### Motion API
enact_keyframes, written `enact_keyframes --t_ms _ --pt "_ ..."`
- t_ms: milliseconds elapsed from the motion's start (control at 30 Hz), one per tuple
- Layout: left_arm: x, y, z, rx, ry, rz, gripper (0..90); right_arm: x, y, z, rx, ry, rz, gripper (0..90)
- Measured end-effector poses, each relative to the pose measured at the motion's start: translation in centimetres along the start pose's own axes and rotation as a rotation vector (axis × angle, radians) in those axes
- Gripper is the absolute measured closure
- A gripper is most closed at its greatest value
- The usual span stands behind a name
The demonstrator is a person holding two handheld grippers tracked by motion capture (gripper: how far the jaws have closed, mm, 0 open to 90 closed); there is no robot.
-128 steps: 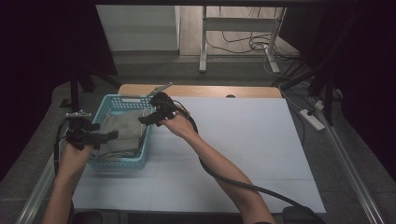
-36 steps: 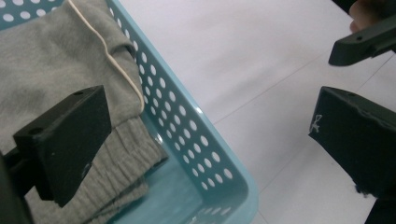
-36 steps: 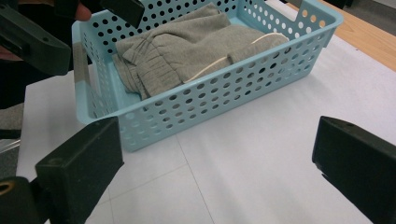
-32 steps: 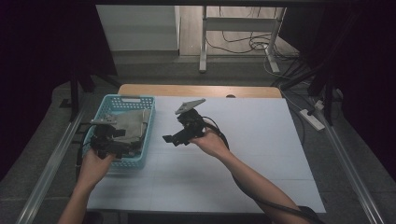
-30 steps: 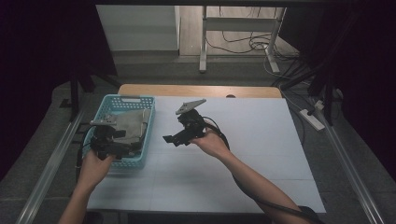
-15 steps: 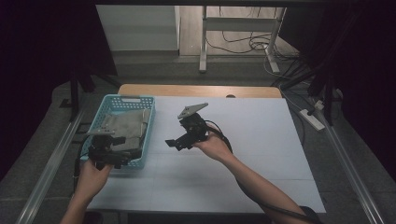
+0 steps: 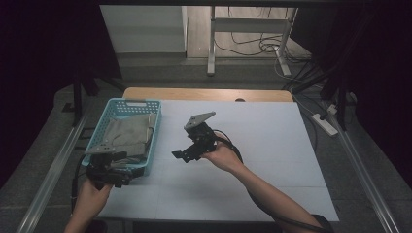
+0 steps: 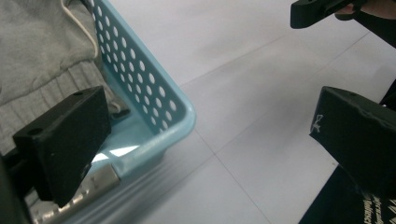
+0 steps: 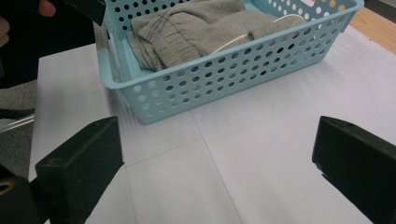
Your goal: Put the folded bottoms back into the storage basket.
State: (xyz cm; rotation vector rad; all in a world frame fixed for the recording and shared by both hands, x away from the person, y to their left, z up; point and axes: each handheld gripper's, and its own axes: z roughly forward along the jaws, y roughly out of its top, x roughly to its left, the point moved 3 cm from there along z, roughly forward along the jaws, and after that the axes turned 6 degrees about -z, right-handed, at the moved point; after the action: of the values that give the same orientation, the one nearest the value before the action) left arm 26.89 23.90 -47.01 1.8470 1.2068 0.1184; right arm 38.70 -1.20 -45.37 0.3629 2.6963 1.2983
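Note:
A light blue perforated basket point(image 7: 131, 102) stands on the left of the white table point(image 7: 262, 136), and a folded grey garment point(image 7: 127, 135) with a pale drawstring lies inside it. My left gripper point(image 7: 121, 171) hovers at the basket's near end, open and empty. In the left gripper view, the left gripper point(image 8: 210, 140) straddles the basket's near corner point(image 8: 180, 109), with the garment point(image 8: 37, 46) at the upper left. My right gripper point(image 7: 182, 154) is open over the table, right of the basket. In the right gripper view, the right gripper point(image 9: 217, 163) faces the basket point(image 9: 224, 74) and the garment point(image 9: 201, 21), jaws wide apart.
A wooden strip point(image 7: 204, 93) runs along the table's far edge. Metal rails point(image 7: 53, 165) flank the table on both sides. Beyond it stand a desk frame and floor cables point(image 7: 252, 43). A power strip point(image 7: 324, 124) lies at the right.
Both grippers were over the basket earlier. Over the last second my left gripper drew back toward the near end of the basket. The right gripper drifted slightly right over the table.

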Motion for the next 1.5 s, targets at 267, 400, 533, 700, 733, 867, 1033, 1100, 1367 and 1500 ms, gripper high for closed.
enact_keyframes --t_ms 267,400,533,700,733,867,1033,1100,1367,1500 --pt "-0.2 -1.8 -1.0 -0.025 -0.016 -0.029 0.0 0.4 -0.4 -0.4 0.009 -0.007 -0.016 1.9" --pt "-0.2 -2.7 -1.5 -0.029 -0.014 -0.035 0.0 0.4 -0.7 -0.6 0.013 -0.013 -0.019 1.9" --pt "-0.2 -3.6 -2.1 -0.027 -0.011 -0.04 0.0 0.4 -1.0 -0.7 0.018 -0.017 -0.018 1.7" --pt "-0.1 -4.7 -2.7 -0.029 0.005 -0.049 0.0 0.5 -1.3 -1.0 0.018 -0.014 -0.009 1.6" --pt "-0.1 -4.8 -2.8 -0.028 0.008 -0.049 0.0 0.5 -1.4 -1.0 0.02 -0.015 -0.009 1.5" --pt "-0.1 -5.4 -3.2 -0.021 0.023 -0.043 0.0 0.5 -1.6 -1.2 0.024 -0.016 -0.009 1.5" --pt "-0.1 -5.8 -3.5 -0.025 0.025 -0.037 0.0 0.6 -1.8 -1.5 0.022 -0.02 -0.014 1.5" --pt "-0.1 -5.9 -3.5 -0.025 0.02 -0.037 0.0 0.7 -1.8 -1.6 0.02 -0.022 -0.012 1.5" --pt "-0.3 -5.9 -3.3 -0.004 0.038 -0.015 0.0 0.8 -2.1 -2.5 0.014 -0.031 -0.016 1.5" --pt "-0.3 -5.9 -3.3 -0.002 0.044 -0.013 0.0 0.9 -2.2 -2.8 0.01 -0.029 -0.013 0.8"
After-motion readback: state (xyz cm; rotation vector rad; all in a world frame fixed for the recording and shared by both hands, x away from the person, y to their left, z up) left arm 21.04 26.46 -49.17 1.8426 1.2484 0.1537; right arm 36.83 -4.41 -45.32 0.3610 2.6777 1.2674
